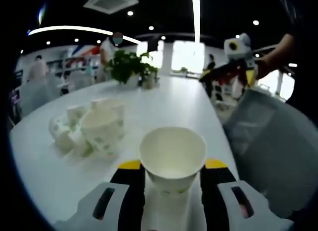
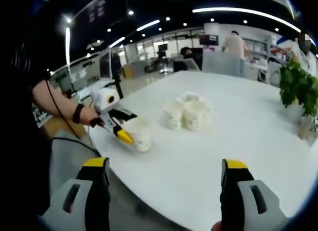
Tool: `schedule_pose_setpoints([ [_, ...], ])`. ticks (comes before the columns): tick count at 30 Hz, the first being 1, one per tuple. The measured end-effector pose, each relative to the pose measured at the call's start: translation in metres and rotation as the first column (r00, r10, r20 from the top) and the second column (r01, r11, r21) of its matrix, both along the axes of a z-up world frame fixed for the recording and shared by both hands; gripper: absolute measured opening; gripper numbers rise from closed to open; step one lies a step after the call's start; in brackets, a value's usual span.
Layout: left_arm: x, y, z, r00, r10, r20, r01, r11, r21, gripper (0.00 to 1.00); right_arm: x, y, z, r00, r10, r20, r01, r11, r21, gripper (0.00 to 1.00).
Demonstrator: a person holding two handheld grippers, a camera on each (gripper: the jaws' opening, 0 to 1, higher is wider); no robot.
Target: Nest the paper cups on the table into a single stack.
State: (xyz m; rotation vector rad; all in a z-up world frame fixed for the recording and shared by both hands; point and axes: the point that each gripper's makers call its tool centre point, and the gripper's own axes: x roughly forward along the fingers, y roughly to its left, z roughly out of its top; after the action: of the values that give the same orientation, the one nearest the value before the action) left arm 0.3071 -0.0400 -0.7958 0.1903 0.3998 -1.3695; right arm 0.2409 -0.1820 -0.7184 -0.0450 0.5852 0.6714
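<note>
Spanning both views: white table [image 1: 164, 99], round-edged. Sitting at far end: plant [image 1: 130, 66] in pot. Standing mid-table: cluster of cups [image 2: 189, 113], several leaning or tipped in left gripper view. Standing upright near table edge: single cup [image 1: 172, 158]. Closing on that cup from both sides: left gripper [image 1: 172, 166], yellow-tipped jaws pressing its walls. Hovering off table edge, well apart from cups: right gripper [image 2: 166, 167], jaws spreading wide, holding nothing.
</note>
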Motion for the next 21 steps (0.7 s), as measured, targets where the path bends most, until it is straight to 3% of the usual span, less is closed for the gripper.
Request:
schedule_pose_setpoints([
  [21,-0.0052,0.0023,-0.0064,1.000,0.009,-0.019,-0.009,1.000,0.007,0.43,-0.0034,-0.0035,0.0010,1.000,-0.004,-0.001,0.004,1.000,0.004,0.90],
])
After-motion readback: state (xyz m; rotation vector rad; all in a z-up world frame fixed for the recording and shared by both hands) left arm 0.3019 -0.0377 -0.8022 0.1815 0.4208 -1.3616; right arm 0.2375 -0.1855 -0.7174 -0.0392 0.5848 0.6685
